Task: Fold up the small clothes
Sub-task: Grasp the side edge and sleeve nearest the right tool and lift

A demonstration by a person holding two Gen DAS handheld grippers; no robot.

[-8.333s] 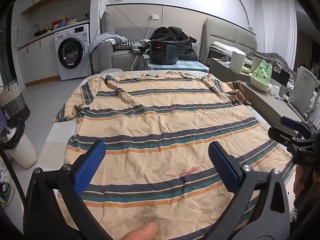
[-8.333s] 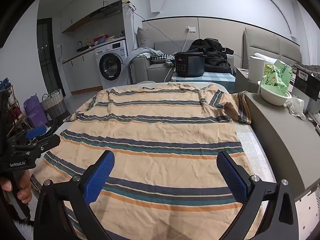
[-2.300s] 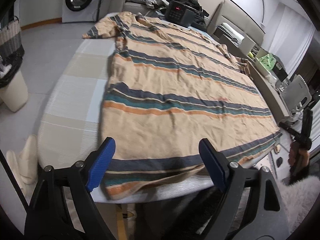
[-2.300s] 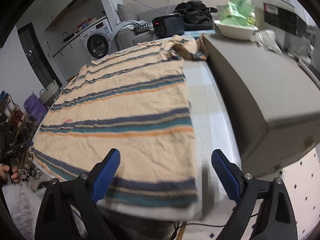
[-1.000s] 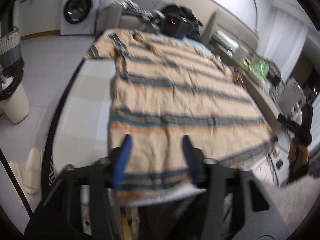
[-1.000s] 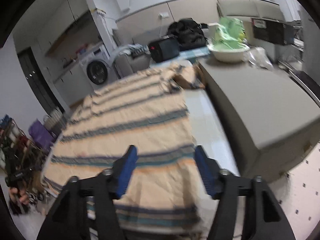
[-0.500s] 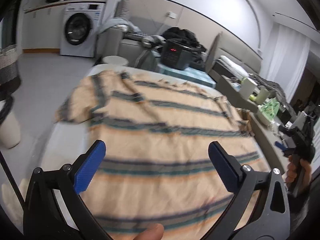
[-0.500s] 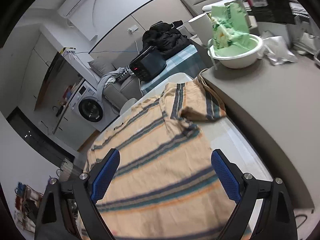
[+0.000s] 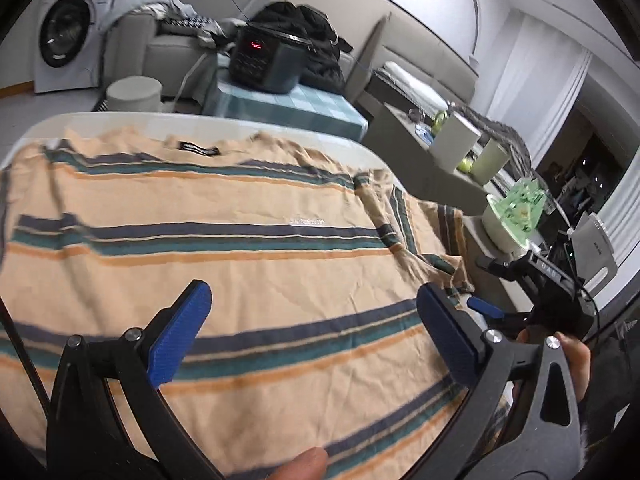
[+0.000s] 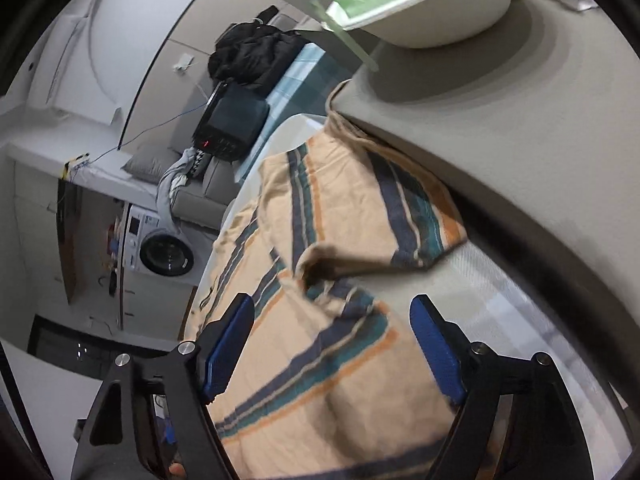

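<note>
white table (image 9: 120,122) bears the striped shirt (image 9: 240,240) beneath spread left claw (image 9: 312,336) and closing, empty right claw (image 10: 332,344).

Left wrist view: looks forward and downward between own two fingers, from near hem side of striped shirt (image 9: 248,248) toward collar; sofa, black cooker (image 9: 266,60) and washing machine (image 9: 68,36) beyond. Right hand-held gripper (image 9: 486,286) seen at right edge.

Right wrist view: rolled sideways, so room appears tilted; close above shirt's right sleeve (image 10: 384,220), beside grey desk (image 10: 520,128) with white bowl (image 10: 436,12).

Shared by both: shirt, right sleeve, cooker (image 10: 230,128), washing machine (image 10: 160,252), bowl (image 9: 506,224).
</note>
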